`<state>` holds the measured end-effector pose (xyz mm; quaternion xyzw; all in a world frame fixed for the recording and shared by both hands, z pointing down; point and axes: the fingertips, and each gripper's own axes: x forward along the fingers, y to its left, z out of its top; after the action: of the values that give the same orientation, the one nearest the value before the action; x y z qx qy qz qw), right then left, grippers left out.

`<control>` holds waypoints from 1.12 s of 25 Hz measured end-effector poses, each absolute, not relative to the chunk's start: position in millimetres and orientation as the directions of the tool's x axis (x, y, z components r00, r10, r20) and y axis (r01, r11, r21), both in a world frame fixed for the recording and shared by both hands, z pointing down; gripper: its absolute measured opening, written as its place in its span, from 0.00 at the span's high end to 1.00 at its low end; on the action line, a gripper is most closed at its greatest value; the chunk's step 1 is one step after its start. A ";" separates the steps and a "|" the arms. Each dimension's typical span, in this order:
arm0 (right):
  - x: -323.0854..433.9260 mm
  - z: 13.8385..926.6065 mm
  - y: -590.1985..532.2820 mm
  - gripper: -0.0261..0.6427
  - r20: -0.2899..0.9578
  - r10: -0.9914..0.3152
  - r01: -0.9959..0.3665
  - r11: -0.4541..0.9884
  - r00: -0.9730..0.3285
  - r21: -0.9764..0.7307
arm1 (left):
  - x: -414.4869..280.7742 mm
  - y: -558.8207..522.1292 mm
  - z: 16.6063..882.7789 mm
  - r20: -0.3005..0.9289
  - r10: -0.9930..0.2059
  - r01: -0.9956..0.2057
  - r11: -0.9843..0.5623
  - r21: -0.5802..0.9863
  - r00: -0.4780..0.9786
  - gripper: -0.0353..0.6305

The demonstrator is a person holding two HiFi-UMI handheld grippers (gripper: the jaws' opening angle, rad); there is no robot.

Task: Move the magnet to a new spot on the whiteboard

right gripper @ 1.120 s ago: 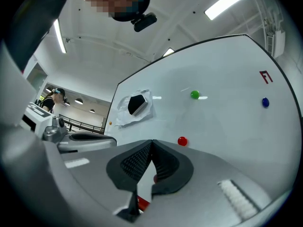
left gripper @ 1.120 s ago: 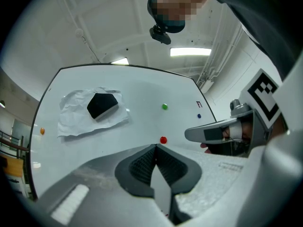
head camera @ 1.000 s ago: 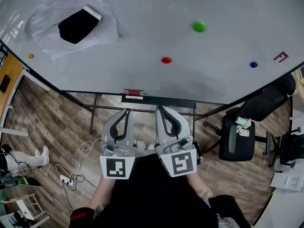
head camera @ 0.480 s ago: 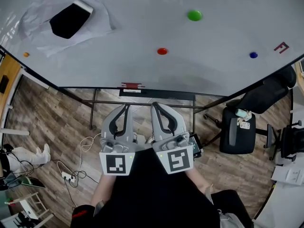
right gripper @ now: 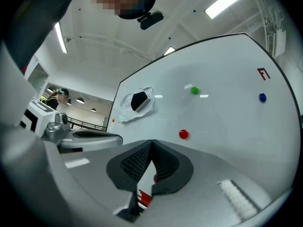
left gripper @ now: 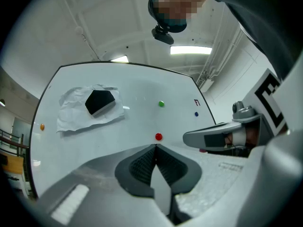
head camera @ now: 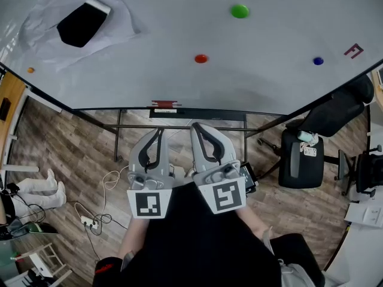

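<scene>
Red magnet (head camera: 201, 58) on whiteboard (head camera: 149, 40), well apart from left claw (head camera: 161, 134) and right claw (head camera: 195, 127), both closed, empty.

Four round magnets, one whiteboard, two grippers.

The single whiteboard (head camera: 179, 82) carries four round magnets, one of each colour: one green magnet (head camera: 240, 11), one red magnet (head camera: 201, 58), one blue magnet (head camera: 318, 61) and one orange magnet (head camera: 30, 70). It also bears one red F-shaped piece (head camera: 353, 51), one crumpled paper sheet (head camera: 116, 26) and one black eraser (head camera: 81, 24). There are two grippers, the left gripper (head camera: 160, 140) and the right gripper (head camera: 197, 129), with two marker cubes, one apiece (head camera: 146, 204) (head camera: 226, 196). One power strip (head camera: 90, 223) lies on the floor.
</scene>
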<state>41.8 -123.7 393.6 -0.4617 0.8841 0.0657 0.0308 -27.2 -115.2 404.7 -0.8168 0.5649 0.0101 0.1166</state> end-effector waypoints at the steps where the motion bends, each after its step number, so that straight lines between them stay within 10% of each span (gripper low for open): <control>1: 41.2 393.6 -123.5 0.96 -0.114 -0.810 -0.818 0.568 -0.575 0.089 | -27.1 -115.1 404.2 -0.150 -0.921 -0.926 -0.333 -0.179 0.360 0.94; 28: 50.5 389.0 -123.1 0.96 -0.127 -0.798 -0.808 0.579 -0.589 0.110 | -18.5 -114.9 400.4 -0.172 -0.924 -0.934 -0.310 -0.178 0.340 0.94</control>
<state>50.5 -123.1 389.0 -0.4519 0.8881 0.0778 0.0316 -18.5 -114.9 400.4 -0.8093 0.5740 0.0186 0.1235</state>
